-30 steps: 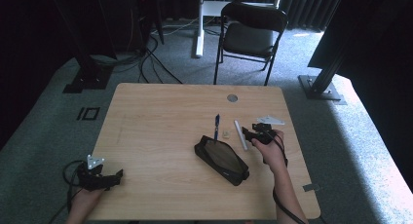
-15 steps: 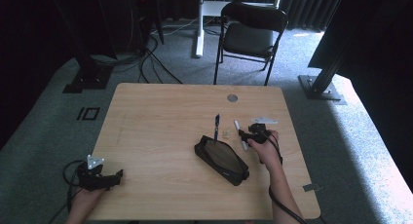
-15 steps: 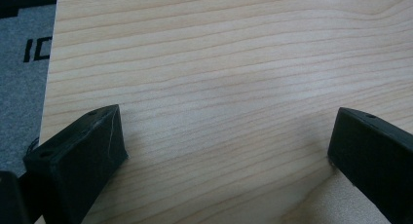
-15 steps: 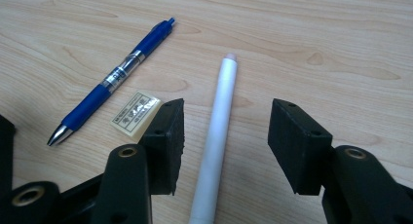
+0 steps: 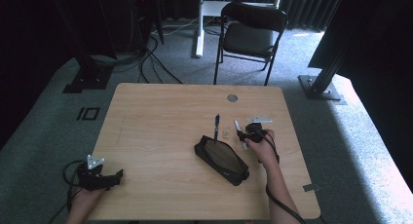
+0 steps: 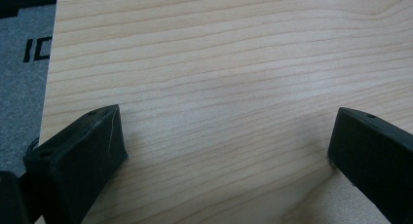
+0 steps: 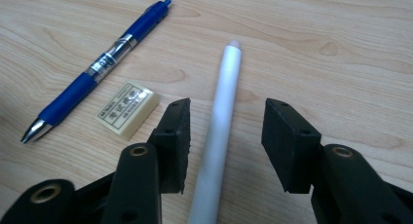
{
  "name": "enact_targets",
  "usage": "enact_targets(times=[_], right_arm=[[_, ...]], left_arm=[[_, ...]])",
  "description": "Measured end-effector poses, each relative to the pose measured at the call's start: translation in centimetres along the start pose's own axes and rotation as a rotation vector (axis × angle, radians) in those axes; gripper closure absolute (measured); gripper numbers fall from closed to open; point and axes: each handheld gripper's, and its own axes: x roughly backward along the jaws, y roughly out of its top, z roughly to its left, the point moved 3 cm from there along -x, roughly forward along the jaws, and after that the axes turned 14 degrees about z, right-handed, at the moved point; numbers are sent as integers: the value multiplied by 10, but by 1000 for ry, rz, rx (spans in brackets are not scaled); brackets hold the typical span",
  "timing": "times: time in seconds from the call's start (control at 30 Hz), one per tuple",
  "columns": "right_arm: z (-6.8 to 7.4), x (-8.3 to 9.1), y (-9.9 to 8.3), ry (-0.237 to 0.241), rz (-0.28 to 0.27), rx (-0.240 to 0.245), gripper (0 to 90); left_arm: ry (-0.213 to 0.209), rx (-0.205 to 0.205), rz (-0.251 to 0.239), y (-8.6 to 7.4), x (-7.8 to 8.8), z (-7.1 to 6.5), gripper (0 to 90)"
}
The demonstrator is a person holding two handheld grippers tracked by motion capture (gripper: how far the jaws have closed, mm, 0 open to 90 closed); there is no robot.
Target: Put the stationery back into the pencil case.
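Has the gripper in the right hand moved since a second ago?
Yes. The right gripper has slid left toward the blue pen, its jaws closing around the white pen without gripping yet.

White pen (image 7: 221, 121), blue pen (image 7: 100, 65), cream eraser (image 7: 127, 108) — pale wood-grain table (image 7: 316, 44).

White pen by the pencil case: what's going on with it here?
A person at a wooden table has brought the right tool down over the white pen, which lies flat between its jaws. The jaws have just been closing but do not press on it yet. A blue pen and a small eraser lie beside it, and an open black pencil case sits nearby. The left tool rests open at the table's near left corner, holding nothing.
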Motion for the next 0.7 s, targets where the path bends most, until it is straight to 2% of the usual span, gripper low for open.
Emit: enact_targets(times=[0.43,0.6,0.7], right_arm=[[4,-10,-2,-44,42,29,575],[5,-11,-3,-54,26,17,601],[3,-11,-5,-59,12,8,649]], left_arm=[[0,0,0,0,0,0,4],[0,0,0,0,0,0,4],[0,0,0,0,0,0,4]])
